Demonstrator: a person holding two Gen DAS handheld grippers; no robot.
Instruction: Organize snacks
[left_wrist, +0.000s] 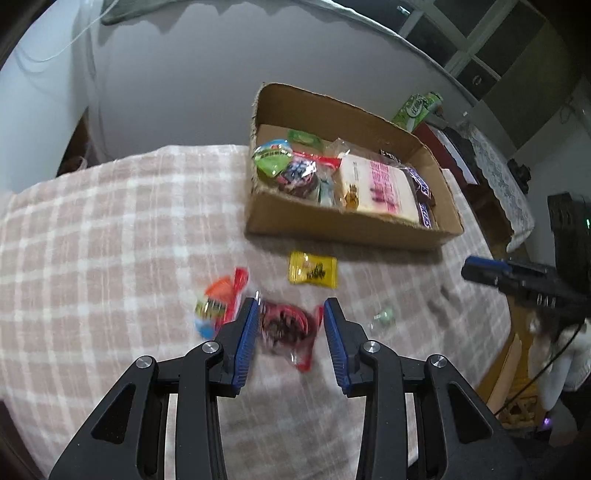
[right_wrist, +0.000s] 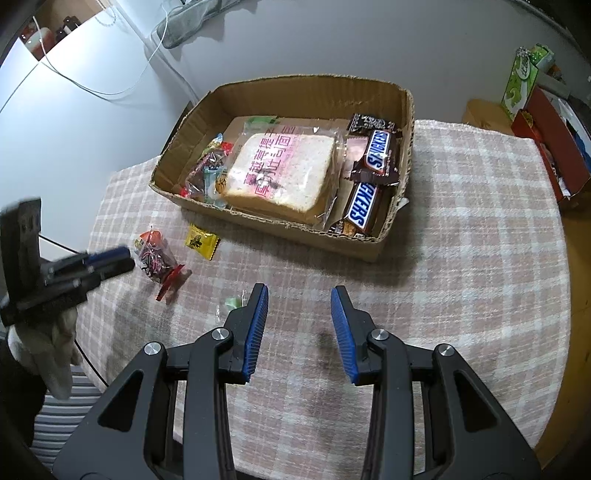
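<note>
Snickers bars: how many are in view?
2, both at the right end of the cardboard box: one nearer the back, one nearer the front wall. Others may be hidden.

Snacks (right_wrist: 280, 170) in box (right_wrist: 295, 92) on table (right_wrist: 461, 221)

both wrist cameras look steeply down along their fingers, close over the checked tablecloth (right_wrist: 461, 229); both views share the cardboard box (left_wrist: 332, 225) and yellow packet (right_wrist: 201, 240).

Matt cardboard box (right_wrist: 280, 225), glossy plastic wrappers (right_wrist: 373, 157)
</note>
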